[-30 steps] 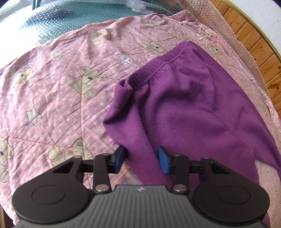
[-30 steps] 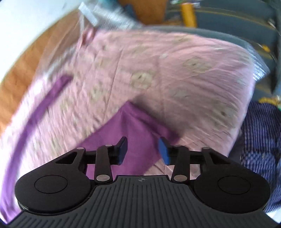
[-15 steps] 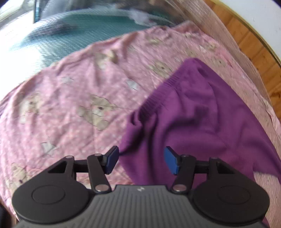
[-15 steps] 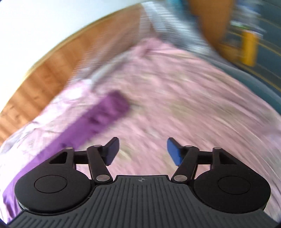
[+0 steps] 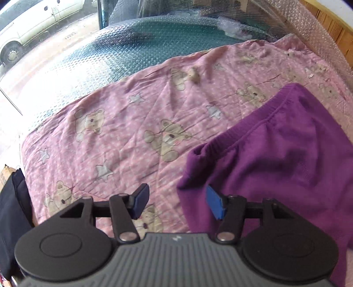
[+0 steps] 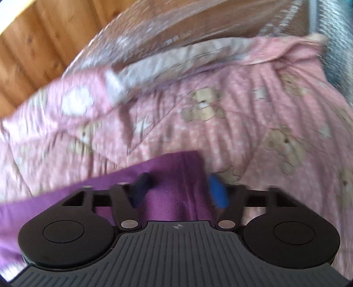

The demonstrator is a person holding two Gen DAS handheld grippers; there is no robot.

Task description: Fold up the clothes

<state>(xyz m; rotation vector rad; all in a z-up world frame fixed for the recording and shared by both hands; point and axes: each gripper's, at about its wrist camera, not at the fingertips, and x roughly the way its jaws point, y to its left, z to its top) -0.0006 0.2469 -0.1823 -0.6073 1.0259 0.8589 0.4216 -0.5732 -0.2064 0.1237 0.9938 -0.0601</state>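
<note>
A purple garment [image 5: 286,154] is spread on a pink blanket [image 5: 132,132] that is printed with bears and stars and covers a bed. In the left wrist view the garment is seen on the right side, with its ribbed waistband [image 5: 253,125] turned toward the far left and one corner bunched up near the gripper. The left gripper [image 5: 177,204] is held above this near corner; its jaws are spread and are opening a little more, and nothing is pinched between them, although the right blue pad [image 5: 215,205] is seen over the purple cloth. In the right wrist view, which is blurred, a narrow end of the garment [image 6: 172,176] is lying between the fingers of the right gripper [image 6: 179,189]. Its jaws are closing, with the cloth between them, but the pads are not yet pressed onto it as far as can be told. Beyond the blanket, bubble wrap [image 5: 154,44] is laid over a green surface, and a wooden wall [image 6: 39,44] is seen at the far left in the right wrist view. A white vehicle [image 5: 33,19] is visible outside, far left.
</note>
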